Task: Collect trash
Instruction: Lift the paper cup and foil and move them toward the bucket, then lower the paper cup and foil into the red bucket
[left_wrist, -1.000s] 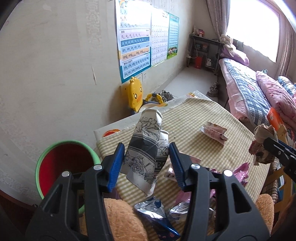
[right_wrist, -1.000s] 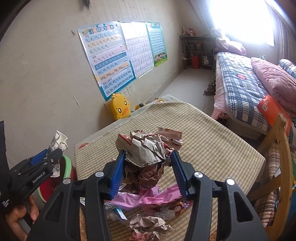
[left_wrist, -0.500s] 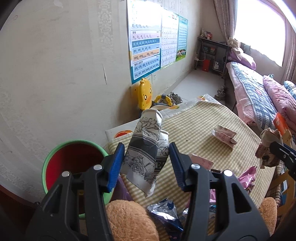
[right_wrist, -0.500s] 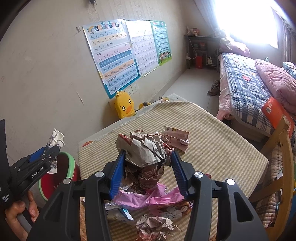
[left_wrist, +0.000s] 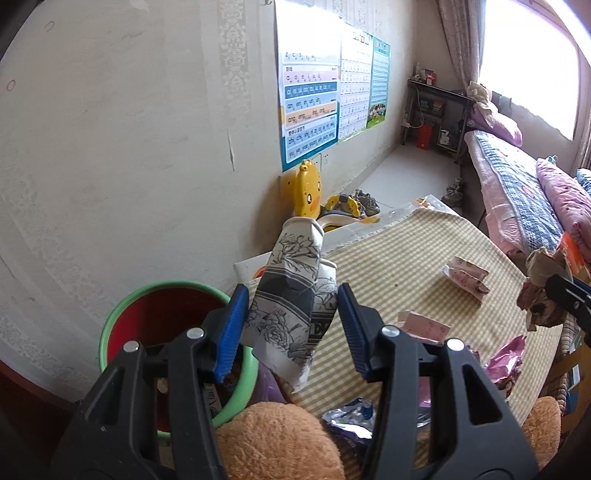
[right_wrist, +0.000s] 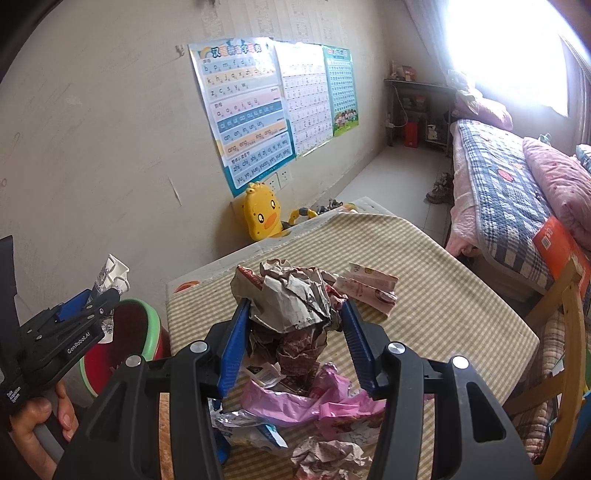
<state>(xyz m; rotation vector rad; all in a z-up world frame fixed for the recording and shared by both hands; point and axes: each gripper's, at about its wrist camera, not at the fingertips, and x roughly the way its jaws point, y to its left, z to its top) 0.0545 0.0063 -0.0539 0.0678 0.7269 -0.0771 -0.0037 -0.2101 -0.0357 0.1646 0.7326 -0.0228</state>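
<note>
My left gripper (left_wrist: 290, 326) is shut on a crushed paper cup (left_wrist: 295, 295) with a black flower print, held up at the table's left edge, beside and above the green-rimmed red bin (left_wrist: 166, 332). The right wrist view shows the left gripper (right_wrist: 99, 302) with the cup (right_wrist: 110, 275) over the bin (right_wrist: 144, 332). My right gripper (right_wrist: 293, 339) is shut on a crumpled wad of paper (right_wrist: 291, 299), held above the checked tablecloth (right_wrist: 424, 306). The wad also shows in the left wrist view (left_wrist: 543, 280).
Loose trash lies on the table: pink wrappers (right_wrist: 314, 402), a foil packet (right_wrist: 255, 428), a crumpled paper ball (right_wrist: 328, 458), a pink carton (right_wrist: 369, 286). A plush toy (left_wrist: 280, 443) is under the left gripper. A wooden chair (right_wrist: 565, 317) and bed (right_wrist: 498, 166) stand right; a yellow duck seat (right_wrist: 260, 216) by the wall.
The left gripper with the cup has shifted left toward the bin, which now sits nearer the fingers. The right gripper has held the wad nearly in place.
</note>
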